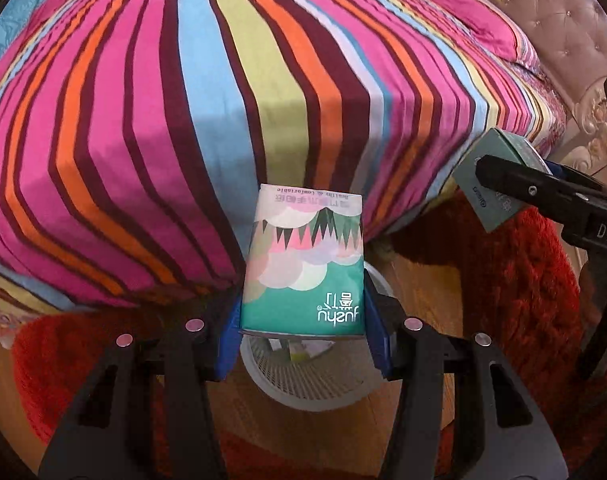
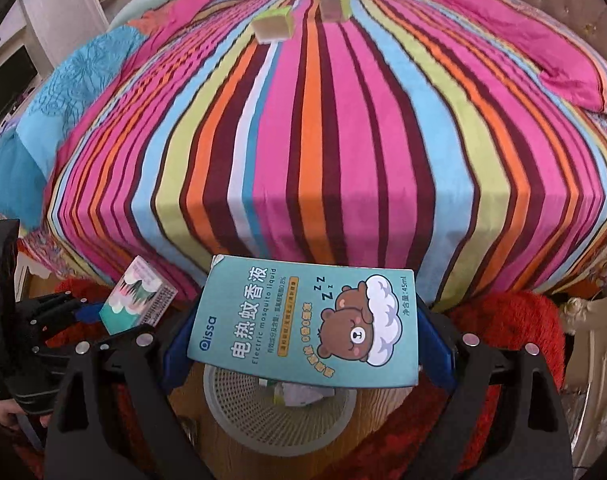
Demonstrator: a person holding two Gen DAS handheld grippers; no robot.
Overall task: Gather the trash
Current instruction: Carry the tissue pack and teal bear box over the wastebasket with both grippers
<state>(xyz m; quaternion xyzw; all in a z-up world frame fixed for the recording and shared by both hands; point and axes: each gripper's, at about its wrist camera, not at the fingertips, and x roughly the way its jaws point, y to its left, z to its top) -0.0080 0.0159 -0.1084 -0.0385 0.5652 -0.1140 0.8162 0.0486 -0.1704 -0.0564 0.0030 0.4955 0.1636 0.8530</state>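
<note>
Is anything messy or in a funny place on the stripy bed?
Yes. Two small boxes, a green-edged box and a taller box, sit loose at the far end of the striped bed, where packaging doesn't belong. Nothing looks spilled or torn. Below, the white mesh bin already holds some scraps.

Tissue pack (image 1: 301,260): green with pastel clouds and bunting, lying flat between blue fingers (image 1: 228,336), hanging above the basket. Mosquito liquid box (image 2: 307,324): teal, printed with a sleeping bear, likewise lying flat between fingers over the basket. Basket (image 2: 279,412): white mesh, standing on the wooden floor, holding some scraps. Two small boxes (image 2: 273,24) are lying far back on the striped bed.
</note>
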